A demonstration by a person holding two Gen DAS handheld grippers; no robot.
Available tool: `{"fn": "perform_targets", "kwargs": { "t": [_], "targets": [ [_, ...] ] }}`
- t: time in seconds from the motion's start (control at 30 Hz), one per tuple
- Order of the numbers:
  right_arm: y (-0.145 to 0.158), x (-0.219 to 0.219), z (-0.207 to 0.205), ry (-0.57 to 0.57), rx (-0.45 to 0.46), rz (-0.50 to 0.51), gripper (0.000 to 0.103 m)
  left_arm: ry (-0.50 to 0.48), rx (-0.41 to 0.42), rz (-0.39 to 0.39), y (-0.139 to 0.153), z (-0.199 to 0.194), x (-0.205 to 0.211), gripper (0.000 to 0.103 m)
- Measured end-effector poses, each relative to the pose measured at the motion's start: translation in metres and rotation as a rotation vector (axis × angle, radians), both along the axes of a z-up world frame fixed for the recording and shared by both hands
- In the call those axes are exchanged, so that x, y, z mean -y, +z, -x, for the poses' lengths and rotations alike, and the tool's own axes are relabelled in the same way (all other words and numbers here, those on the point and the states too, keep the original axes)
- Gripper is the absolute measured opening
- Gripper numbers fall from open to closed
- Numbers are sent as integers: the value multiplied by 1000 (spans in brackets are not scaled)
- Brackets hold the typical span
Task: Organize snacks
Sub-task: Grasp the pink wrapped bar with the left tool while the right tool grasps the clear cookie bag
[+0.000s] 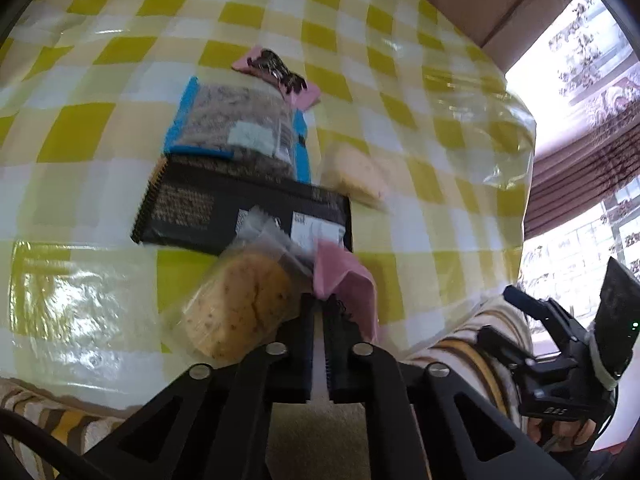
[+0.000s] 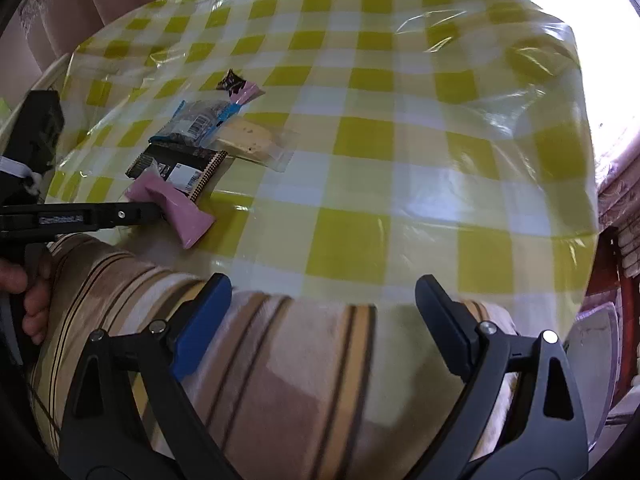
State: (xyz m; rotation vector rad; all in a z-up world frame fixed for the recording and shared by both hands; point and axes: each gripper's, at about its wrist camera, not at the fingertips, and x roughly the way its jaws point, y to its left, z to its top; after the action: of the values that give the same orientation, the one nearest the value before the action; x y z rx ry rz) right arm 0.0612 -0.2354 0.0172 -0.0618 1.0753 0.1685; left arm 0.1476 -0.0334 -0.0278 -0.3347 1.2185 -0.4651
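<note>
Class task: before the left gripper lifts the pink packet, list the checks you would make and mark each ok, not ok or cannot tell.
1. Left gripper shut on the pink packet: ok.
2. Grip well onto the packet, not just its edge: cannot tell.
3. Clear-wrapped cookie free of the jaws: cannot tell; it lies against the left finger.
4. Black packet will stay put: cannot tell; the pink packet overlaps it.
5. Right gripper open, empty and away from the snacks: ok.
6. Checked tablecloth has free room to the right: ok.
</note>
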Motion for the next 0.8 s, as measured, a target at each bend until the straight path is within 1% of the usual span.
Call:
{"fn": "perform_targets", "kwargs": {
  "t": [0.1,0.2,0.23,0.27,0.37,0.4,0.43,0.47,0.5,0.53,0.57,0.63,0.73,0.8],
  "targets": [
    [-2,-12,-10,32,0,19,94,26,2,12,1,-6,-8,0],
    [-7,-22,-20,52,-10,25,94,30,-8,9,0,-12,-5,1],
    [-9,-26,-26,60,-13,27,94,35,-11,6,0,-12,-5,3],
    [-10,-28,-30,63,-14,27,94,39,-18,5,-1,-12,-5,3],
    [-12,-35,-46,80,-10,31,94,59,-35,34,-2,-10,-8,6],
    [-13,-37,-52,85,-8,34,94,65,-36,47,-2,-9,-8,11],
    [-14,-40,-60,92,-9,43,94,69,-35,62,-1,-6,-8,23],
    [-15,-42,-64,99,-9,48,94,71,-35,71,1,-4,-9,31],
    [-17,-45,-69,109,-10,55,94,74,-32,79,2,-1,-8,47],
    [-18,-47,-74,121,-11,61,94,76,-28,81,5,2,-5,58],
    [-19,-50,-78,134,-12,65,94,76,-24,76,6,4,-2,60],
    [-18,-53,-86,162,-3,73,94,75,-27,56,8,7,6,60],
    [-17,-58,-96,207,19,100,94,82,-61,-20,2,5,20,60],
    [-17,-62,-102,262,32,126,94,72,-70,-30,-1,2,28,60]
  ]
}}
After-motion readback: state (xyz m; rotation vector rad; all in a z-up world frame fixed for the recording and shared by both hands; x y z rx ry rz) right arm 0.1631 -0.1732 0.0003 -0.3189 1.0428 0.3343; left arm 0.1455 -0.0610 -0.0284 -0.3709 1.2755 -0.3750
